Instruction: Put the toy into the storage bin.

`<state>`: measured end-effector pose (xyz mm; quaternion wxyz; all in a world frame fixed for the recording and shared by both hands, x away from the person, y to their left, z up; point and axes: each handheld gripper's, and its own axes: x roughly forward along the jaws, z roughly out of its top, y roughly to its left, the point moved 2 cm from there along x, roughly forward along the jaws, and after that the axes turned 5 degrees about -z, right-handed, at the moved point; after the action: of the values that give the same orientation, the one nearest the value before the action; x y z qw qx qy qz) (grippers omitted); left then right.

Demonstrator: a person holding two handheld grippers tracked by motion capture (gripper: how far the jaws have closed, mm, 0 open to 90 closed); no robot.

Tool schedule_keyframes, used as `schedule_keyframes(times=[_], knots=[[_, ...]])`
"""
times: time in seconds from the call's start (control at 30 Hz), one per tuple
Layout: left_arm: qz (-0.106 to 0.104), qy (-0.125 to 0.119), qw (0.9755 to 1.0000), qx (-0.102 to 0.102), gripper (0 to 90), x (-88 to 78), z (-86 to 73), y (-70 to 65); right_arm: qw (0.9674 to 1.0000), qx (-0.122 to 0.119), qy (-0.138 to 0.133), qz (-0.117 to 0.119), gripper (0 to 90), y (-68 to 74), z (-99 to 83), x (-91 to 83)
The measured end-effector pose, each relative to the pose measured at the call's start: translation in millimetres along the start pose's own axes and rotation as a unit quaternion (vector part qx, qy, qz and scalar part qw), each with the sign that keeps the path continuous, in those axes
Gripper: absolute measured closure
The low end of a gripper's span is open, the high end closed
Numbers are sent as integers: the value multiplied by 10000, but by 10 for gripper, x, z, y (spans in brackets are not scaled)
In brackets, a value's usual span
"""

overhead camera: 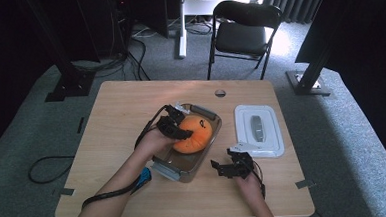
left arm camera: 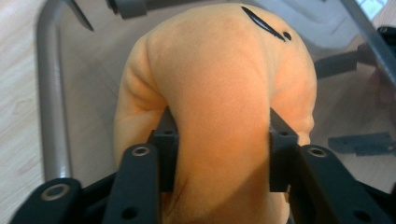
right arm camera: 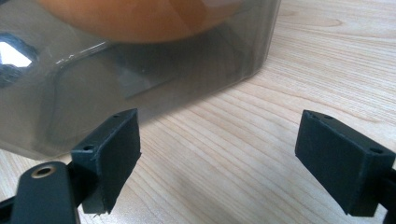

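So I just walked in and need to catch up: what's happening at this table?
A person works with a gripper in each hand. The left gripper has its pads pressed into an orange plush toy that sits in a clear container with grey handles. The right gripper rests open on the table just beside the container, holding nothing. The container's white lid lies flat to the right, so the box is uncovered.

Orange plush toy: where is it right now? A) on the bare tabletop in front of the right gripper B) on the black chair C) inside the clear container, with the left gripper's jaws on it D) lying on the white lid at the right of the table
C: the orange plush toy sits in the clear container, and the left gripper has a jaw pressed into each side of it.
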<state>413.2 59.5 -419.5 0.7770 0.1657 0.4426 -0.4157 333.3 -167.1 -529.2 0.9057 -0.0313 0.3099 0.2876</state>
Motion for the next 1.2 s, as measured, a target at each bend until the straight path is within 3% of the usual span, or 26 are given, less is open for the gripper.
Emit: schedule_keyframes(times=[0.17, 0.2, 0.27, 0.53, 0.77, 0.8, 0.83, 1.2], knots=[[79, 311, 9994, 102, 528, 83, 2, -31, 10000, 6, -1, 13, 139, 4, 0, -3], [184, 439, 9987, 166, 479, 126, 9, -58, 10000, 3, 1, 15, 139, 3, -2, -3], [182, 515, 9983, 198, 446, 152, 17, -74, 10000, 10, 5, 15, 138, 2, -2, -4], [287, 539, 9976, 324, 328, 148, 21, -117, 10000, 12, -4, 12, 138, -6, -3, -9], [268, 390, 9986, 218, 194, 84, 13, -130, 10000, 20, -9, 7, 139, -11, -6, -11], [239, 324, 9990, 196, 194, 53, 13, -125, 10000, 22, -13, 5, 138, -10, -5, -11], [39, 198, 9997, 137, 194, -11, 10, -112, 10000, 18, -9, 6, 139, -8, -4, -10], [-199, -127, 9997, 29, 182, -245, -107, -33, 10000, 8, 29, -16, 138, -2, -8, -2]])
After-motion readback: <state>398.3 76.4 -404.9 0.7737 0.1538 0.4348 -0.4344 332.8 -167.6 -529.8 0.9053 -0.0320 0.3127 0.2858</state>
